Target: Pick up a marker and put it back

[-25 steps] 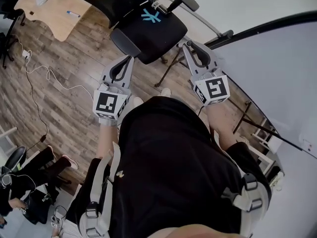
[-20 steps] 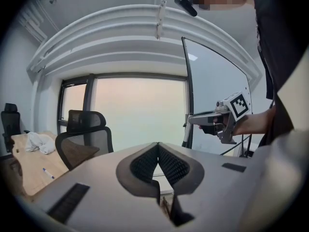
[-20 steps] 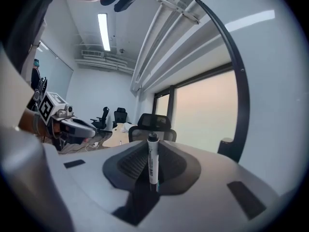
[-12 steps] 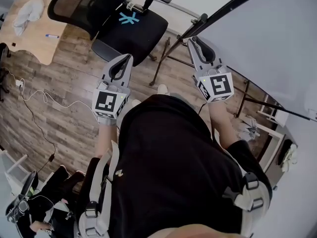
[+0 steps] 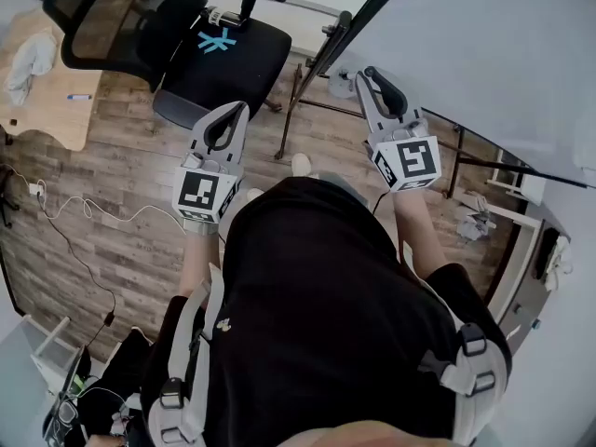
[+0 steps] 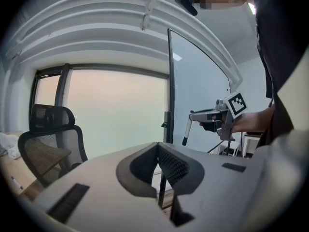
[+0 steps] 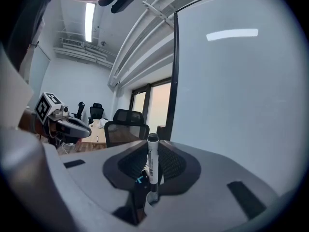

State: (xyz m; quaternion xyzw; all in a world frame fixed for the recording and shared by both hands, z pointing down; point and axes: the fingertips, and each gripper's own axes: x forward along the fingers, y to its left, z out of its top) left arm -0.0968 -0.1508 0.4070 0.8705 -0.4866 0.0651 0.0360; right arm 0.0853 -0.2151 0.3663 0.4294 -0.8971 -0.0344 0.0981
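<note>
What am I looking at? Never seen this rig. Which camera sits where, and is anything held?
There is no robot here. A person holds a hand-held two-jaw gripper in each hand, and the marker-patterned cubes are part of the grippers. The head view looks down from the person's head at the left gripper, the right gripper, an office chair and the wood floor. Each gripper view looks along that gripper's own jaws. The left jaws are together with nothing between them. The right jaws clamp an upright marker, beside a whiteboard.
</note>
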